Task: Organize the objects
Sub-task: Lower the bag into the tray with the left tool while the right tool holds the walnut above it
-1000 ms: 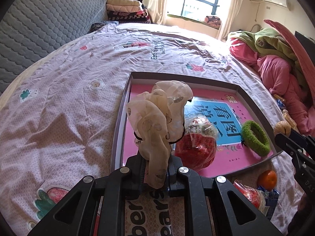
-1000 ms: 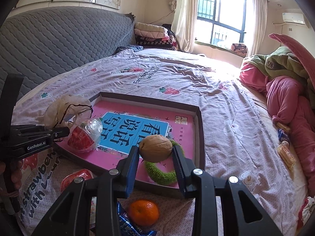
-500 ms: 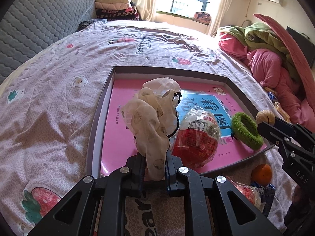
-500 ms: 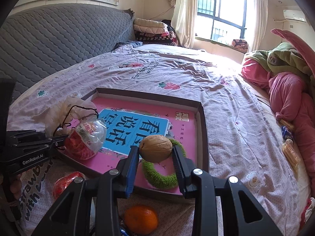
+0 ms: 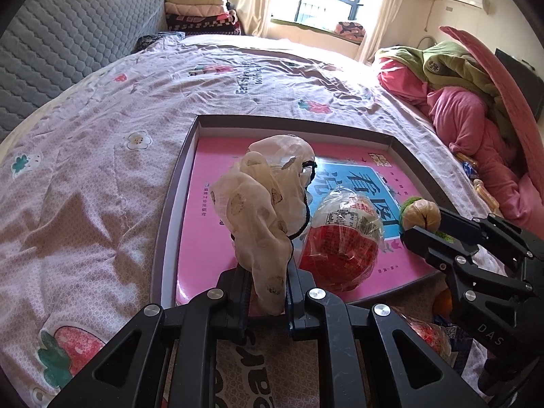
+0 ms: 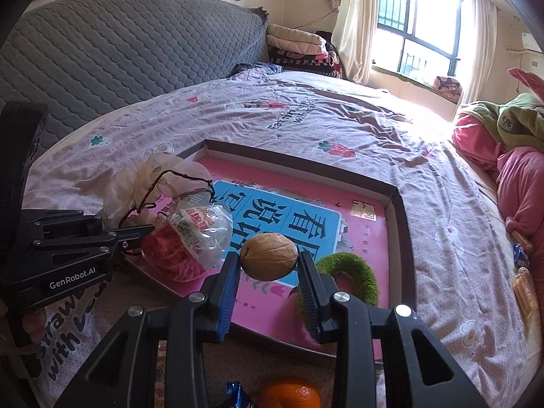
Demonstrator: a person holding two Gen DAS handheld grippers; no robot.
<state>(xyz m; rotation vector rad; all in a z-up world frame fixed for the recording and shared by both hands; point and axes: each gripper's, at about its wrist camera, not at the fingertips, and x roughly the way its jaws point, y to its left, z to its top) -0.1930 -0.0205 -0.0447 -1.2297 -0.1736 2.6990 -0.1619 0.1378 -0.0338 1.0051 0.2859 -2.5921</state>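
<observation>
Tray (image 6: 394, 204): shallow dark-rimmed box with a pink printed floor, lying on the bedspread (image 5: 85, 204); centre of both views.
Left gripper (image 5: 268, 285): pressed together on a pale cloth (image 5: 261, 204) with a thin black cord; the cloth stands up from the jaws over the tray's near left edge.
Right gripper (image 6: 268, 272): pinching a walnut (image 6: 268, 255) by its two sides, held above the tray's near edge; in the left view it enters from the right.
Wrapped ball (image 6: 190, 241): red, in clear plastic, inside the tray, just beside the cloth.
Green ring (image 6: 353, 278): fuzzy, on the tray floor at lower right, partly behind the right gripper's finger.
Orange (image 6: 289, 394): on the bedspread outside the tray, bottom edge of the right view.
Pink bedding (image 5: 476, 125): heaped at the right, well apart from the tray.
</observation>
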